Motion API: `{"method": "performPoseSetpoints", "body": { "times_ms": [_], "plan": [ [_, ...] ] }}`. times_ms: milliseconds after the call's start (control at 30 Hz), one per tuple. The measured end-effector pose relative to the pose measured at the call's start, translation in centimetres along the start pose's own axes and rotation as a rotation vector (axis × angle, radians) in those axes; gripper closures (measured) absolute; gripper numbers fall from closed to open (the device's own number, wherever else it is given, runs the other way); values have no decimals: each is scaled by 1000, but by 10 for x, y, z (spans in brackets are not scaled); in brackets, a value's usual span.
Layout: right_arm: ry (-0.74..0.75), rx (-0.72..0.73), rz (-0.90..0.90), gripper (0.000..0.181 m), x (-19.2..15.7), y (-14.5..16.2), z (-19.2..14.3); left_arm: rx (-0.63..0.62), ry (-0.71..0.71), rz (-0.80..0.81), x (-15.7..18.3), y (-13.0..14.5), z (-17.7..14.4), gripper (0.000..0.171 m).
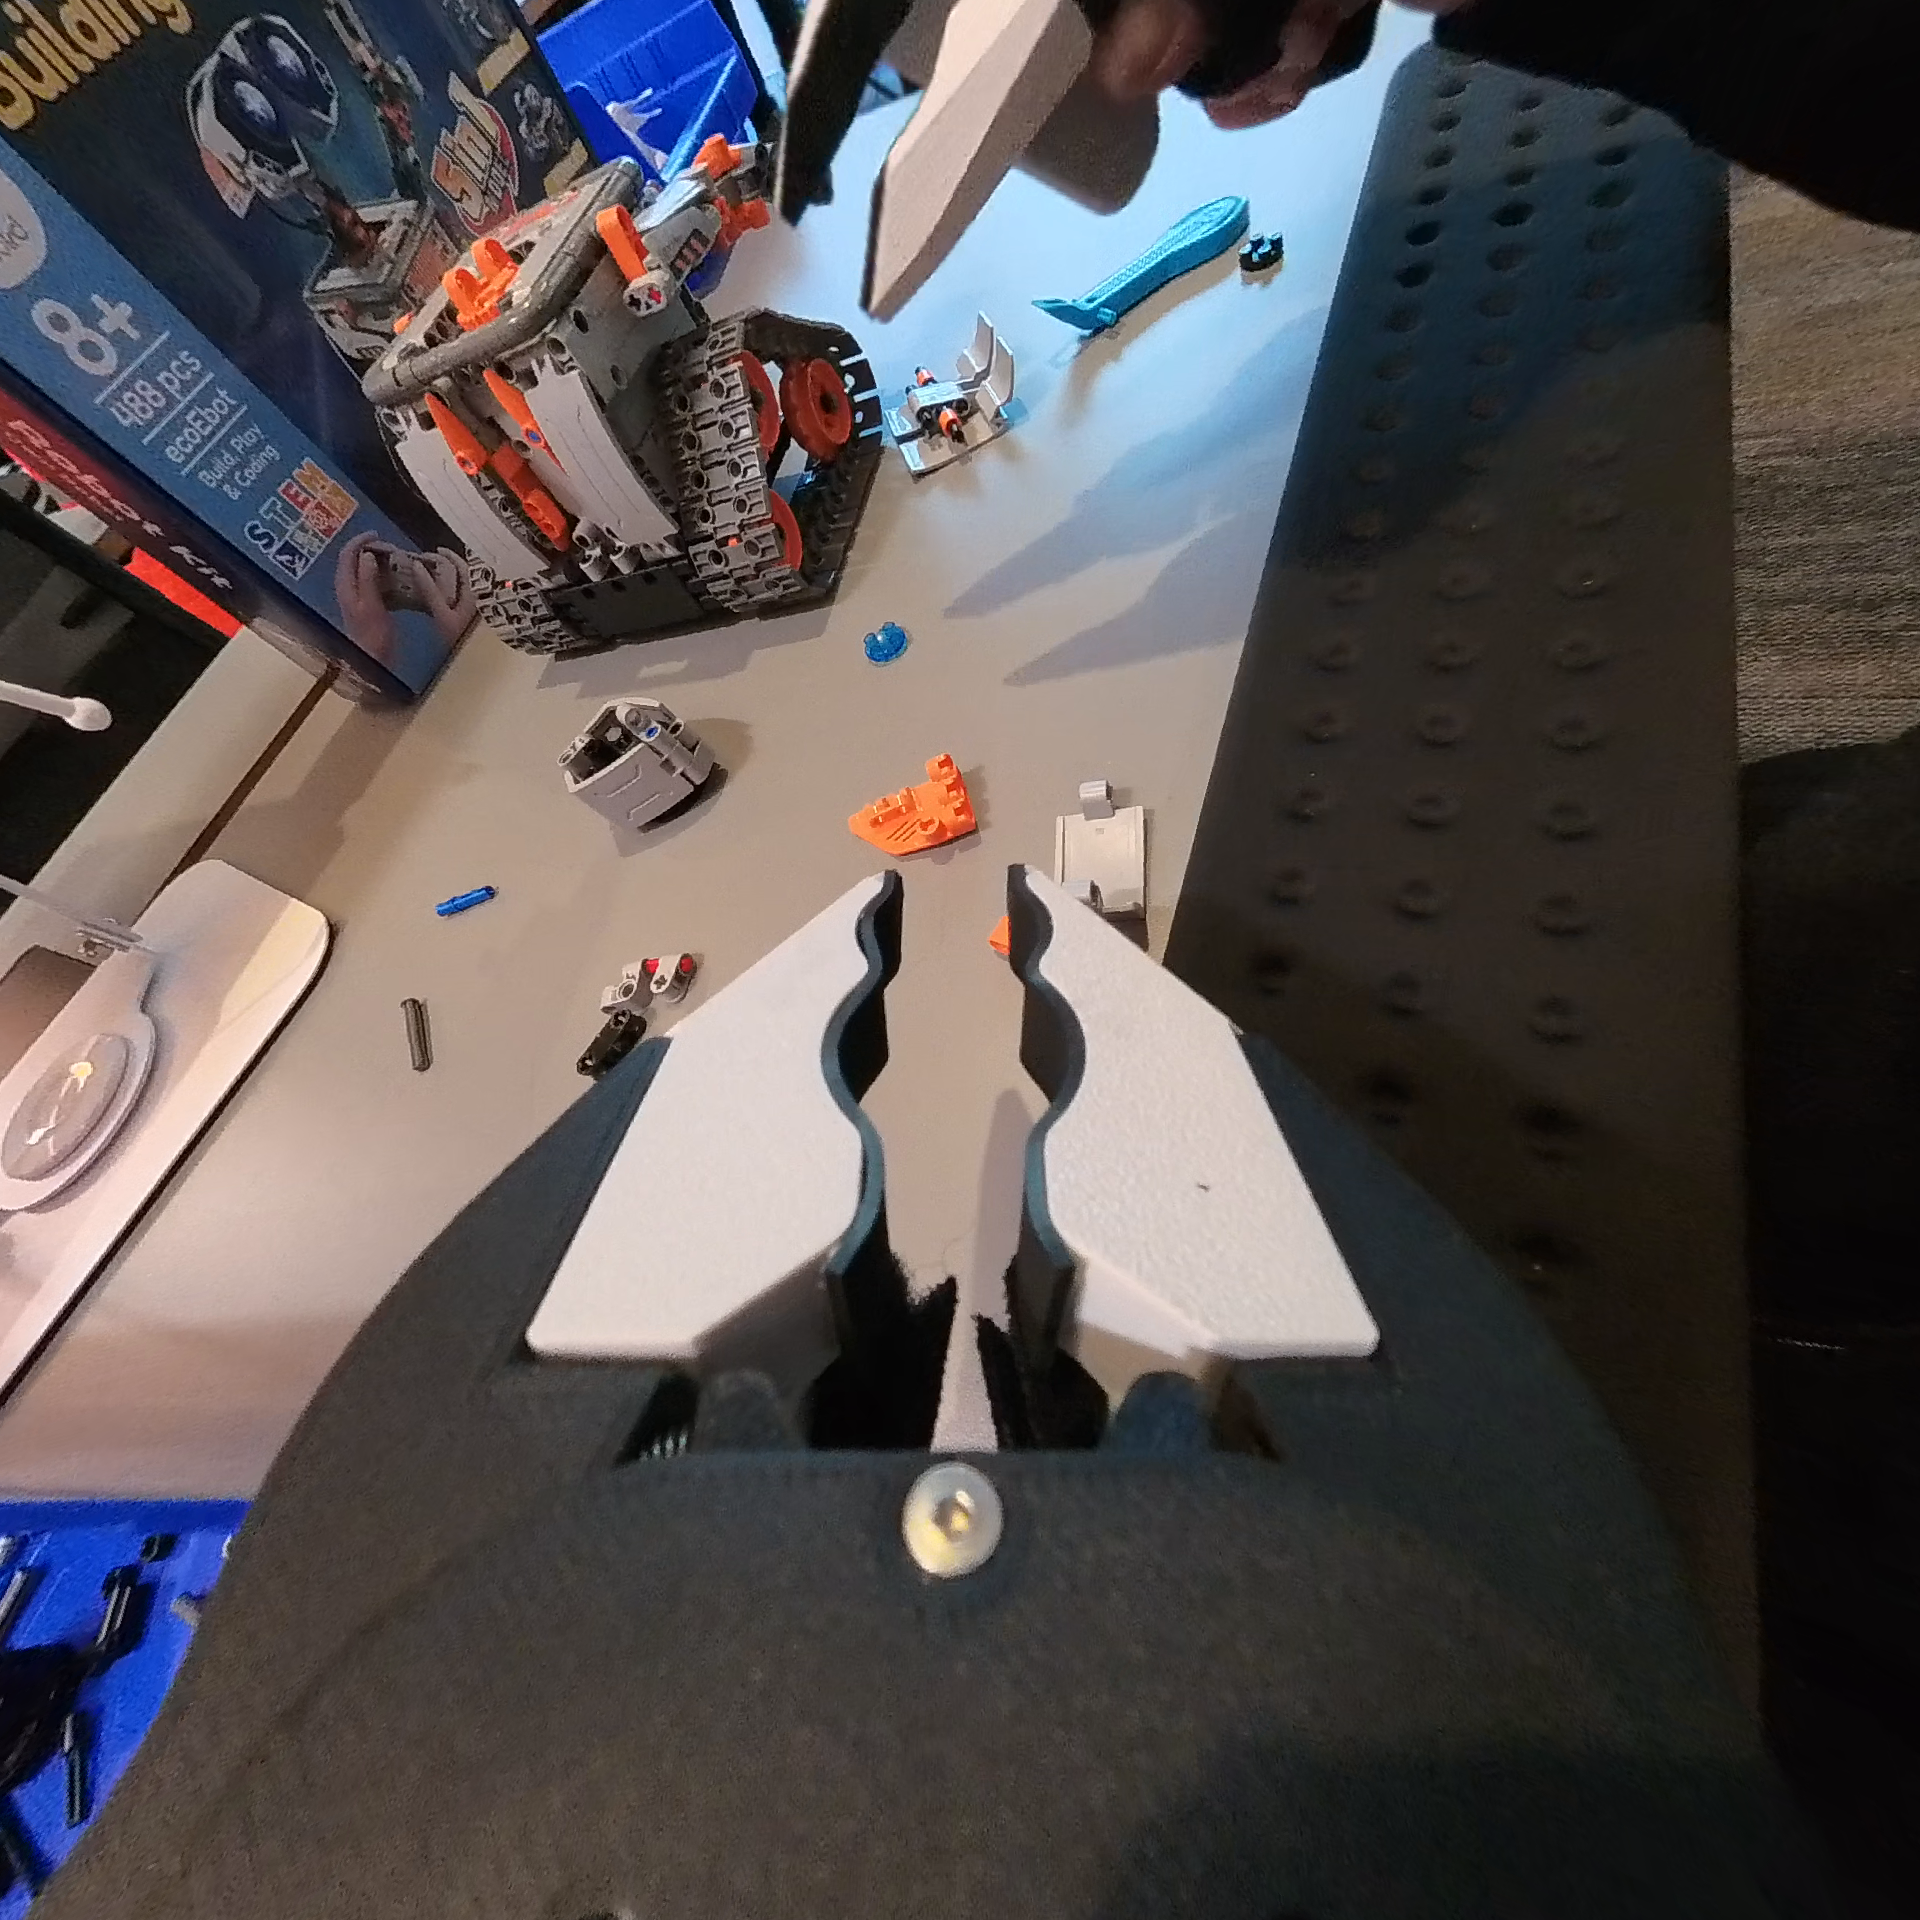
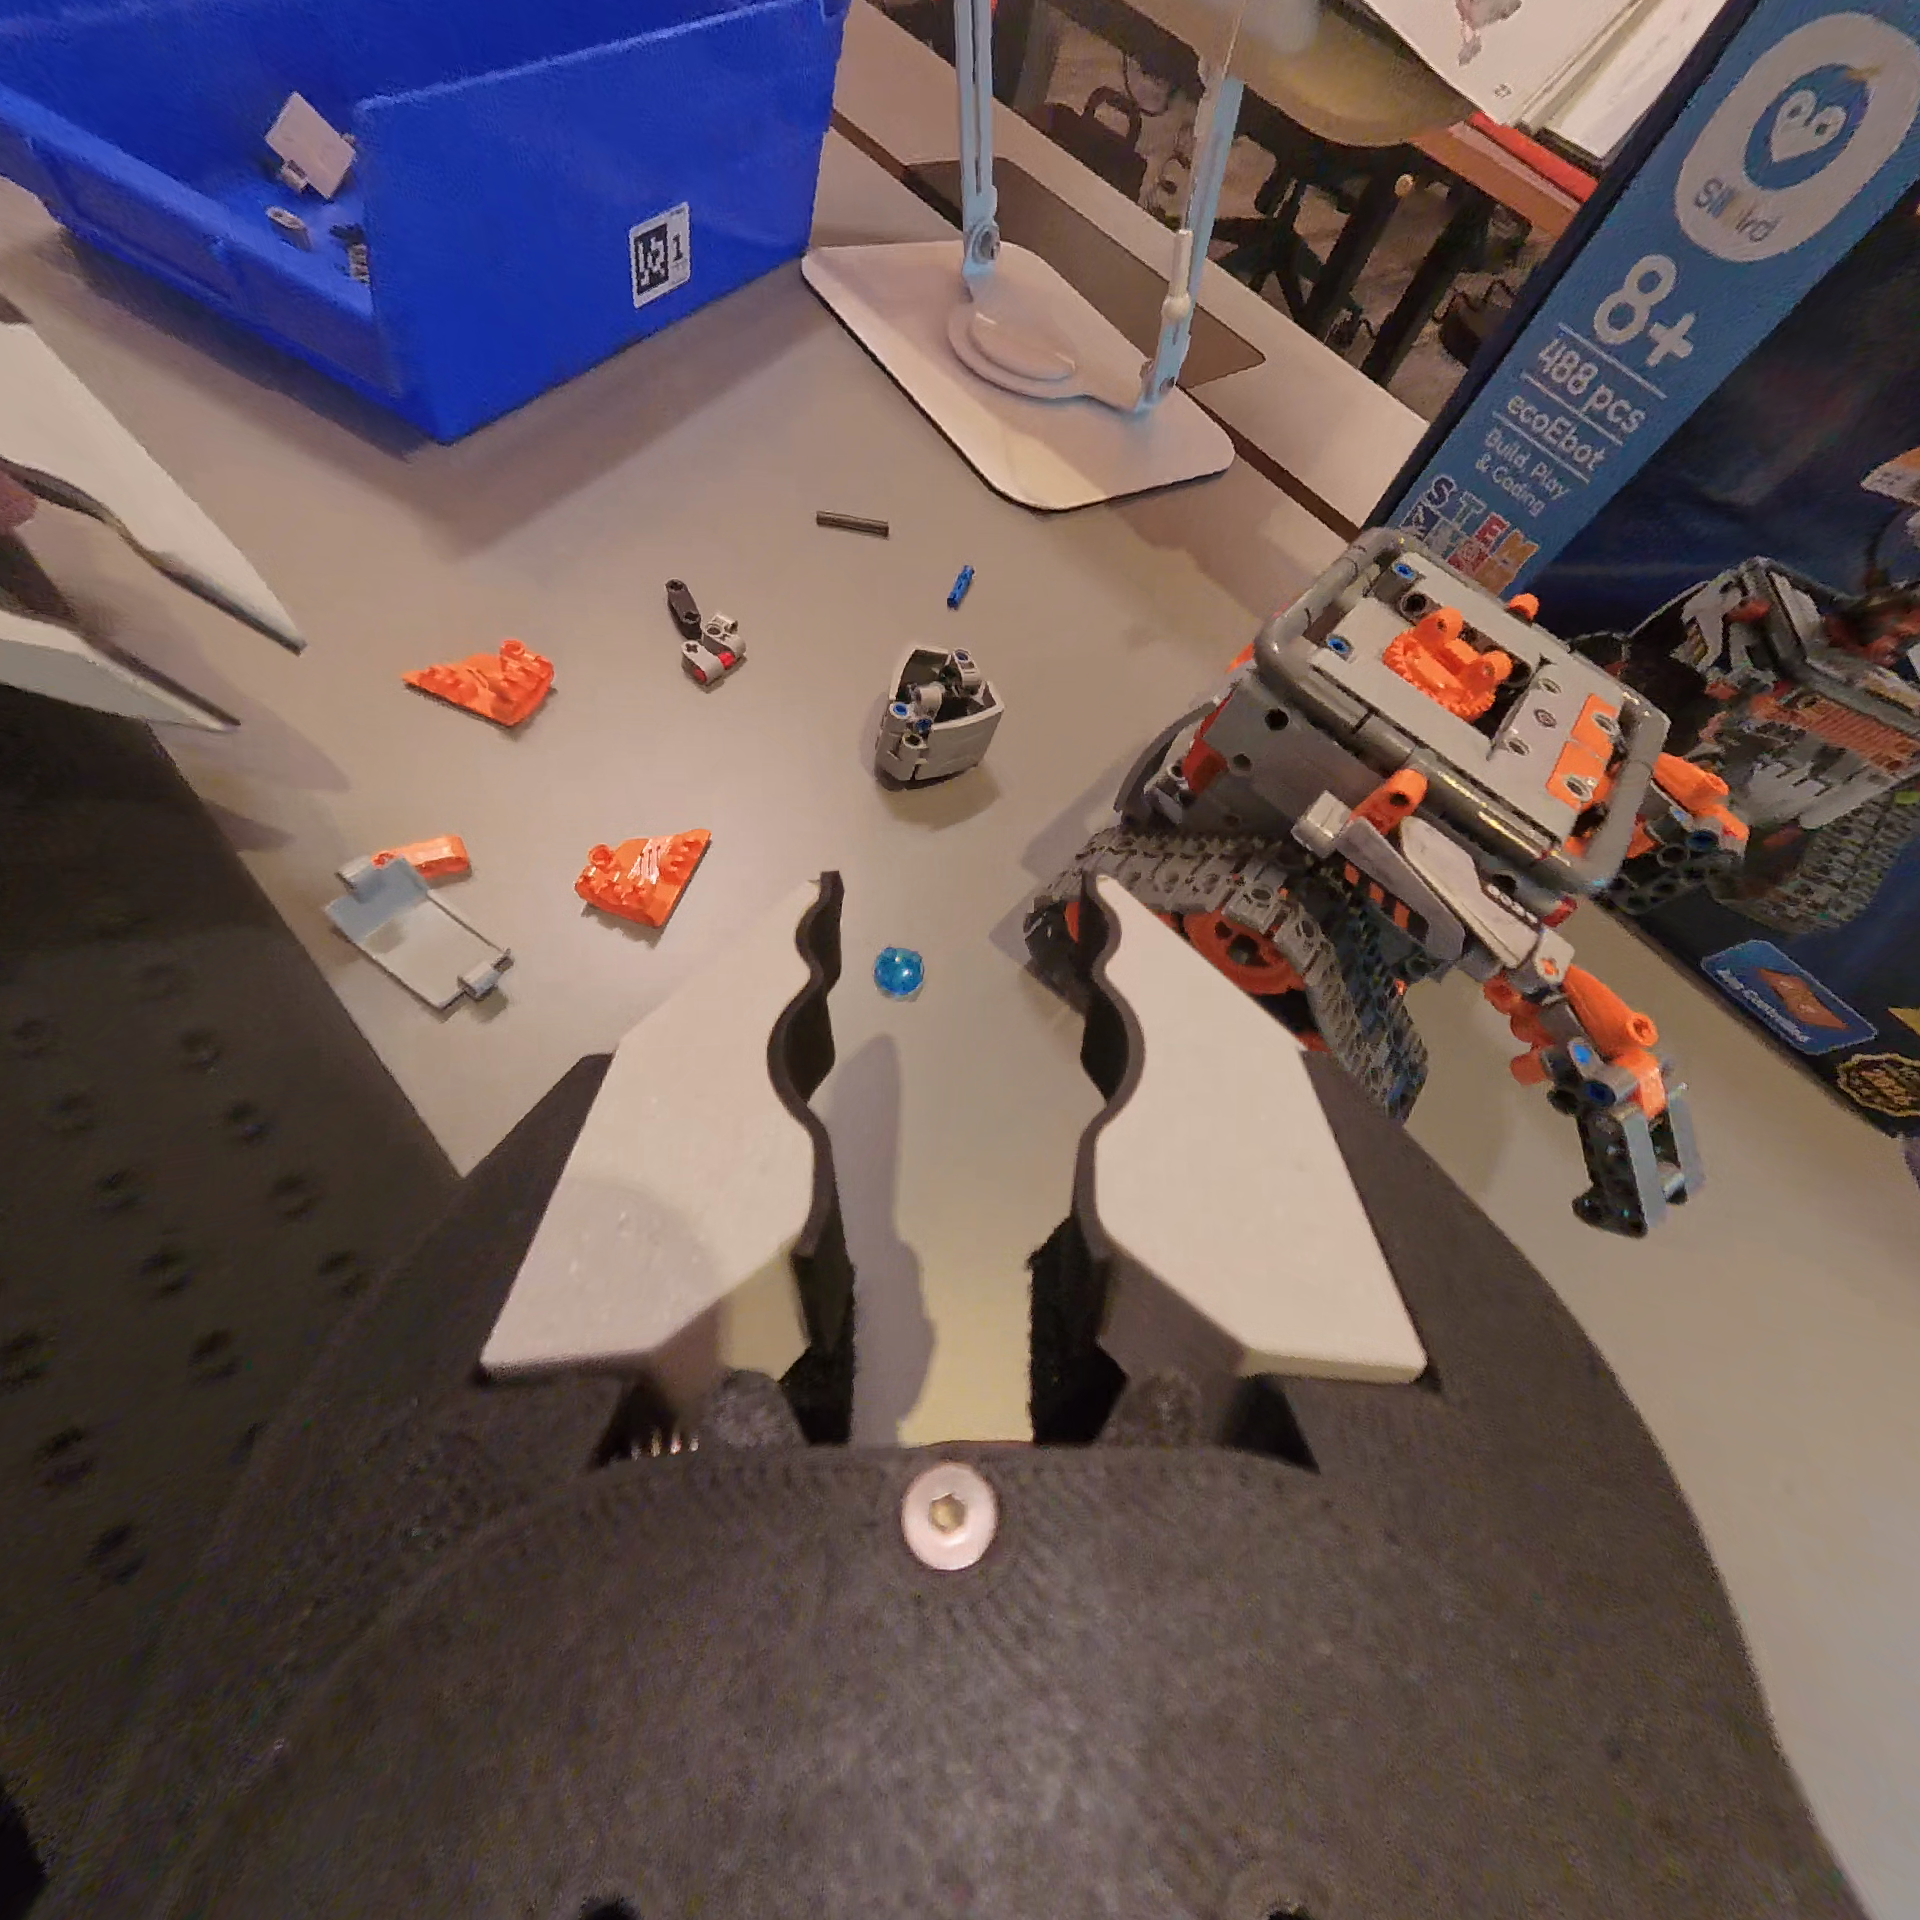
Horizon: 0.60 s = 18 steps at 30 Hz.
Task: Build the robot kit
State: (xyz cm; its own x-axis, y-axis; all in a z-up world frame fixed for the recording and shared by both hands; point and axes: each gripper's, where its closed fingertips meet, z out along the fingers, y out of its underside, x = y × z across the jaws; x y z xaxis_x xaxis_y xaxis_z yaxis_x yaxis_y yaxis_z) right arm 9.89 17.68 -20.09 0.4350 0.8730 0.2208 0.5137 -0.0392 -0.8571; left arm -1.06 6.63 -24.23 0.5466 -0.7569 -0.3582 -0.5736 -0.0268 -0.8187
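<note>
In the left wrist view, the desk (image 1: 312,1195) carries, at far left, a white lamp base (image 1: 208,997) and a tall blue toy box (image 1: 208,343) standing behind it. Right of the box stands a grey-and-orange tracked robot model (image 1: 623,436), with a small grey block assembly (image 1: 634,764) lying apart in front of it. Loose small pieces follow: a blue pin (image 1: 464,901), a black rod (image 1: 417,1033), a round blue stud (image 1: 886,643). The left gripper (image 1: 954,894) points forward and downward over the desk, its fingers (image 1: 769,1091) parted with nothing between them; just ahead of the tips lies an orange wedge piece (image 1: 914,810), and to its right a grey hinged plate (image 1: 1101,847) near the edge of a dark perforated mat (image 1: 1507,727). Farther off lies a light-blue tool (image 1: 1153,260).

In the right wrist view, a blue bin (image 2: 468,208) sits at upper left, two orange wedges (image 2: 483,681) (image 2: 642,873) lie on the desk below it, and the lamp base stands behind. The right gripper (image 2: 961,894) tilts downward, fingers (image 2: 707,1143) spread wide and empty; the round blue stud (image 2: 898,972) lies on the desk between the tips, touching neither. The right finger's tip is just beside the model's track (image 2: 1278,935), and whether they touch cannot be told.
</note>
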Motion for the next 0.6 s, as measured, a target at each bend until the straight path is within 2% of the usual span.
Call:
{"method": "performPoseSetpoints", "body": {
  "times_ms": [133,267,433,600],
  "plan": [
    [-25,-25,-30,138,-7,-4,12,1,0,2,0,0,0,154],
    [-130,-58,-20,135,-33,2,30,14,6,2,1,-2,-2,154],
    [-283,-118,17,134,-73,14,52,20,19,15,5,-4,-2,154],
    [-328,-248,-3,136,-92,38,70,33,33,27,8,-6,-3,154]
  ]
}}
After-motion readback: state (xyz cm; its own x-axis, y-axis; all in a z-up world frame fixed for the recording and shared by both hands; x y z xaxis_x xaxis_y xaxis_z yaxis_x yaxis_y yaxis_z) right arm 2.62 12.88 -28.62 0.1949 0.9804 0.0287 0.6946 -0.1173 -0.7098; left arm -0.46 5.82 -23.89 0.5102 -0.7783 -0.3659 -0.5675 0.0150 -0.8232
